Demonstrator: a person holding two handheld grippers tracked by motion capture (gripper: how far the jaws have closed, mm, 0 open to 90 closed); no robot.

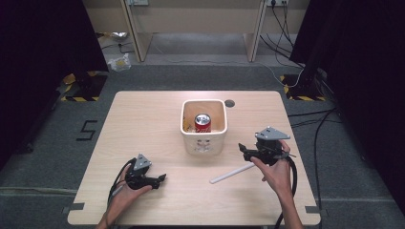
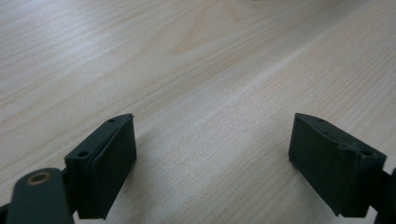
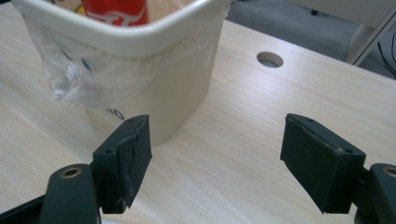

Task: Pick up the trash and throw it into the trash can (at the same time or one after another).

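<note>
A cream square bin (image 1: 204, 143) stands at the table's middle with a red can (image 1: 202, 122) upright inside it. A white straw-like stick (image 1: 232, 173) lies on the table to the bin's right, just left of my right hand. My right gripper (image 1: 243, 149) is open above the table beside the bin, nothing between its jaws. In the right gripper view the bin (image 3: 140, 79) with its clear plastic liner and the can (image 3: 116, 11) sit close ahead of my right gripper (image 3: 215, 158). My left gripper (image 1: 161, 180) rests low at the front left, open over bare wood (image 2: 210, 93).
The wooden table (image 1: 143, 119) has a round cable hole (image 1: 229, 103) behind the bin. Dark carpet surrounds the table. Desk legs, cables and a crumpled bag lie on the floor beyond the far edge.
</note>
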